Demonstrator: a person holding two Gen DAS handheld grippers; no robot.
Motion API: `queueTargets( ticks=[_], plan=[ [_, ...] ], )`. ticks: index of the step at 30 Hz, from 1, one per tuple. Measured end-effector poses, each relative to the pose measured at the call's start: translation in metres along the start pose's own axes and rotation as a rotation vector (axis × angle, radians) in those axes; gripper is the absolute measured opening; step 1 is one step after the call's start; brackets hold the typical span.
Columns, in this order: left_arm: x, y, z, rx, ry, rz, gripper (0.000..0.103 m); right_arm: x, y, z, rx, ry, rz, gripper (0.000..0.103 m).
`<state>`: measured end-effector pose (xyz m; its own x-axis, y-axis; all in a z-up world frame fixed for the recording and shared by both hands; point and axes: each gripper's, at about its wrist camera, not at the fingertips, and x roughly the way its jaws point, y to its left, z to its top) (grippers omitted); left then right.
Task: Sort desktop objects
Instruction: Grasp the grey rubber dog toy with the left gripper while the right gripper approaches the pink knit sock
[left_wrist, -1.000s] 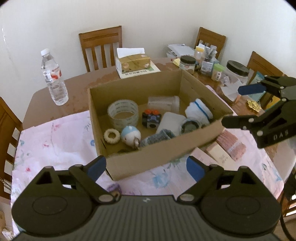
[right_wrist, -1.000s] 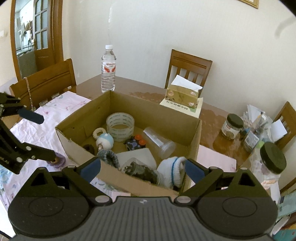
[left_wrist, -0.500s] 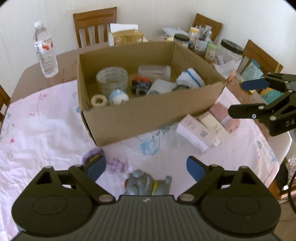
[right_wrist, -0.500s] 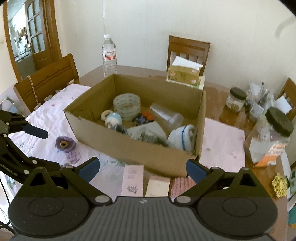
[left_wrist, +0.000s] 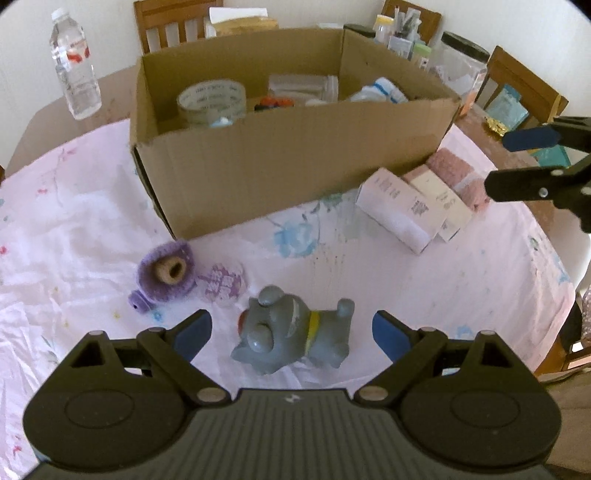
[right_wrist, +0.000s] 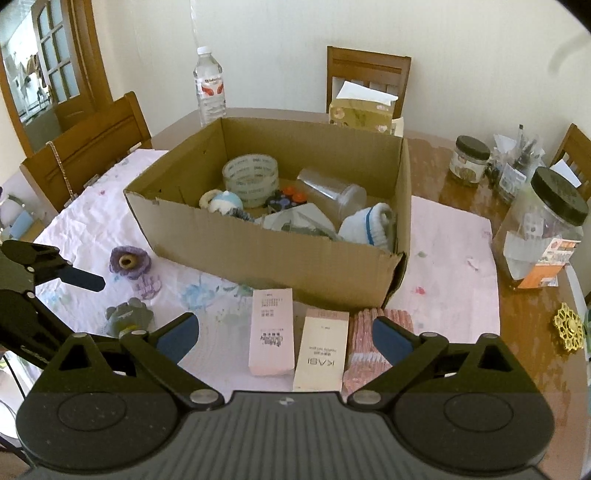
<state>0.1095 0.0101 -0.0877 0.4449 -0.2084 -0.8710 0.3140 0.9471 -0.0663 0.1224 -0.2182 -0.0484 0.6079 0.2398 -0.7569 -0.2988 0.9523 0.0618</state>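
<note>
Two grippers, left gripper (left_wrist: 291, 328) and right gripper (right_wrist: 286, 330), both spread wide, one grey toy dog (left_wrist: 291, 338), two cartons (right_wrist: 271, 330), one cardboard box (right_wrist: 258, 251) on counter (right_wrist: 454, 306)

Black claws (left_wrist: 291, 330), blue fingertips (right_wrist: 177, 338)

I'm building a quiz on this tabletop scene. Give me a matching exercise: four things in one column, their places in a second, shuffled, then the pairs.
Things:
1. grey toy dog
2. tape roll
3. water bottle
4. purple knitted flower

Places:
A. inside the cardboard box
B. between the left gripper's open fingers
C. on the bare wood beyond the box
D. on the cloth near the box's front corner

Pairs: 1-B, 2-A, 3-C, 4-D
</note>
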Motion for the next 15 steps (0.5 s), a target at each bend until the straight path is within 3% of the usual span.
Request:
queueTargets(
  ticks=[15],
  plan=[
    [0.02,-0.006,-0.005,0.073,0.01,-0.016,0.09,0.001,-0.012,-0.014,0.024,0.036,-0.02,0.102]
  ],
)
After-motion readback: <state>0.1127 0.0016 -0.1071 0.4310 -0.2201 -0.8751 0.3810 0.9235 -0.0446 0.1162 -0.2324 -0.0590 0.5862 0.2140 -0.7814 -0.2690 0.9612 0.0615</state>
